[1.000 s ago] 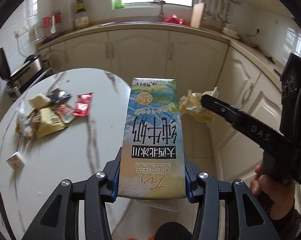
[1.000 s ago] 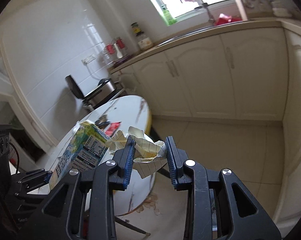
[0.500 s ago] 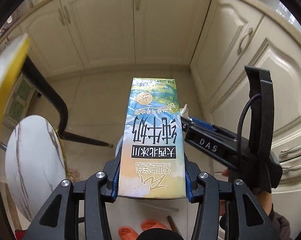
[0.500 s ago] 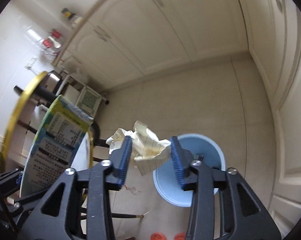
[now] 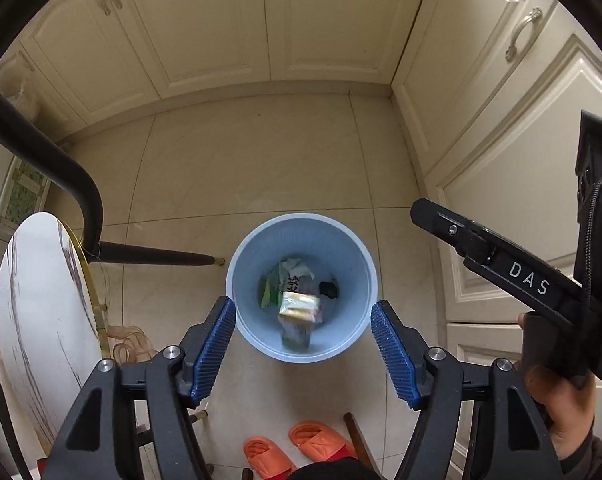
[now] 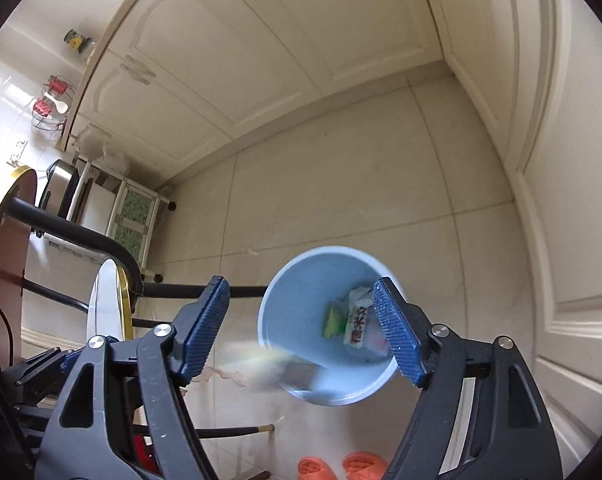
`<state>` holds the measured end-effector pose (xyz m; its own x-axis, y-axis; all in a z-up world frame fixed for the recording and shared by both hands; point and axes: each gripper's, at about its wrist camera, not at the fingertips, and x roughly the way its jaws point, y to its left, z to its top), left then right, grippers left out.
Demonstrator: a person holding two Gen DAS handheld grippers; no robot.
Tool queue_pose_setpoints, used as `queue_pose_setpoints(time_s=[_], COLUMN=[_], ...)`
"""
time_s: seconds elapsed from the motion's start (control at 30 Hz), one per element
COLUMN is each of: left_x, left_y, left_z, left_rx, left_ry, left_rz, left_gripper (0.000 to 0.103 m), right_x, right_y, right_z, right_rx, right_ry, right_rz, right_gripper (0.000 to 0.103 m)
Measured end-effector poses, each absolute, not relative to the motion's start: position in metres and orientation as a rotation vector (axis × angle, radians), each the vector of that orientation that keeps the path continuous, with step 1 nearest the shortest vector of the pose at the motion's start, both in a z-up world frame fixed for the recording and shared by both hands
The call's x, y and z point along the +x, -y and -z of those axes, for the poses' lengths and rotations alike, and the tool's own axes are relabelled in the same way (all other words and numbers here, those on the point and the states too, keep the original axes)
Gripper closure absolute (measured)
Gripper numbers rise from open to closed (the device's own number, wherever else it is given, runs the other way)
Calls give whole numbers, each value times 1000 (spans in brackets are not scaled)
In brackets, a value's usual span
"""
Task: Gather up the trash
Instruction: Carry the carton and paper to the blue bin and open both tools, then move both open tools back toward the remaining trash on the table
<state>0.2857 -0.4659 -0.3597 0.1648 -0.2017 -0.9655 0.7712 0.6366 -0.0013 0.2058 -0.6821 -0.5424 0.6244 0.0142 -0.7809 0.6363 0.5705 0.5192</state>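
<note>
- Below, a pale blue round bin point(image 5: 301, 240) stands on cream floor tiles, seen from above in both wrist views.
- Left gripper point(image 5: 303, 346): its jaws are opening, blue ribbed pads apart, nothing between them; the bin's mouth shows through the gap.
- Carton point(image 5: 299, 312): blurred, pale yellow and white, inside the bin near its front wall, free of the pads. Its print is too smeared to read.
- Right gripper point(image 6: 301, 330): its jaws are also opening, pads wide apart and gripping nothing.
- Paper point(image 6: 257, 364): a blurred pale streak between the right pads, at the bin's near rim; whether it touches the rim cannot be told.
- Other trash in the bin: a green wrapper point(image 6: 333, 322), a white packet point(image 6: 357, 320) with red characters, something dark point(image 5: 329, 289).
- Writing: white letters "DAS" on the black right gripper, seen from the left wrist view, where a hand point(image 5: 557, 400) holds it.
- Nearby: a white marbled table point(image 5: 41, 320) with a gold rim at left, orange slippers point(image 5: 297, 446) at the bottom edge, cream cabinets point(image 5: 221, 20) behind.
</note>
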Motion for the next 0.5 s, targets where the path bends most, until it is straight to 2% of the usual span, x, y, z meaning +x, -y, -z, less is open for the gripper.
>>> queue_pose_setpoints(time_s=[0.2, 0.3, 0.5], left_x=[248, 224, 179], left_y=[440, 418, 353], left_z=[308, 266, 183], left_rx=[531, 495, 399], left_ry=[-1102, -998, -785], left_rz=[765, 785, 795], left_gripper=[37, 35, 21], right_x=[191, 186, 172], right_y=[672, 656, 614], right_z=[498, 465, 381], right_rx=[872, 838, 721], right_ry=[-763, -721, -602], right_rz=[404, 382, 330], right_gripper=[28, 20, 12])
